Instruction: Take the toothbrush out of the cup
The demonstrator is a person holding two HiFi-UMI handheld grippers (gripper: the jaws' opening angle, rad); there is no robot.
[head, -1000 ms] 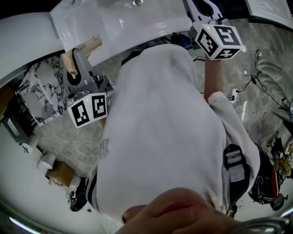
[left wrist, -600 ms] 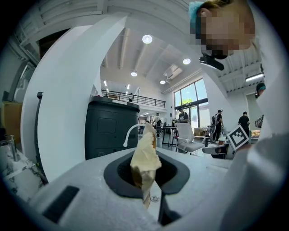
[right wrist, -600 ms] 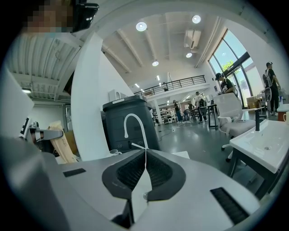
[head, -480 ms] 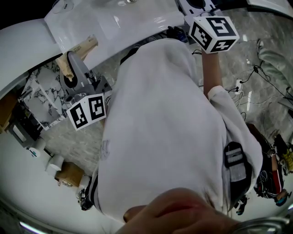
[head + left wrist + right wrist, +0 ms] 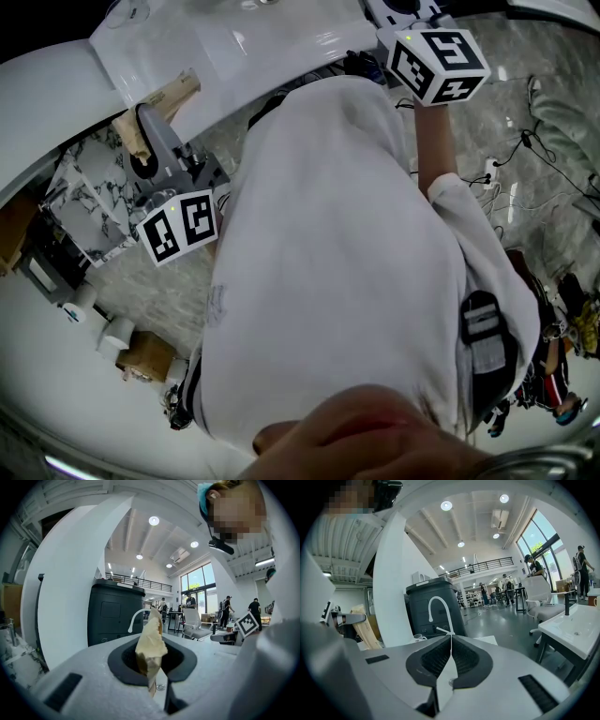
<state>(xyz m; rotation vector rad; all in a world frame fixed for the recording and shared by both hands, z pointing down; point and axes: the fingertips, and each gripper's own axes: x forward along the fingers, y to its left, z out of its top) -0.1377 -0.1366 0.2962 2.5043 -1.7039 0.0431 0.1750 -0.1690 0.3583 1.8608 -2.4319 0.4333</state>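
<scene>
The left gripper [image 5: 151,657] is clamped narrow on a tan strip [image 5: 150,641]. The strip stands up from between the pads and leans a little to one side, its top end free above the jaws. It looks like stiff paper or light wood. I cannot tell whether it is the toothbrush itself, a wrapped one, or something else. The pinch sits low on the strip, which probably keeps it from slipping while the gripper is held level and away from the body.

Straight past these jaws stands a dark cabinet [image 5: 115,613] with a curved white faucet [image 5: 135,619] in front of it. To the right, close by, is the person's white shirt [image 5: 276,634].

The right gripper [image 5: 450,641] has its pads pressed together with nothing between them, so it is empty. It is tipped slightly downward. This looks like a waiting pose that leaves the other hand free to work.

Just beyond its jaws and a little to the left, a small white cup [image 5: 417,638] sits on the white counter [image 5: 485,640], beside the base of the faucet. The cup is too small to show whether a toothbrush stands in it. Farther left, the other gripper holds the tan strip up, well apart from the cup. If that strip is the toothbrush, the lift-out is probably already done.
</scene>
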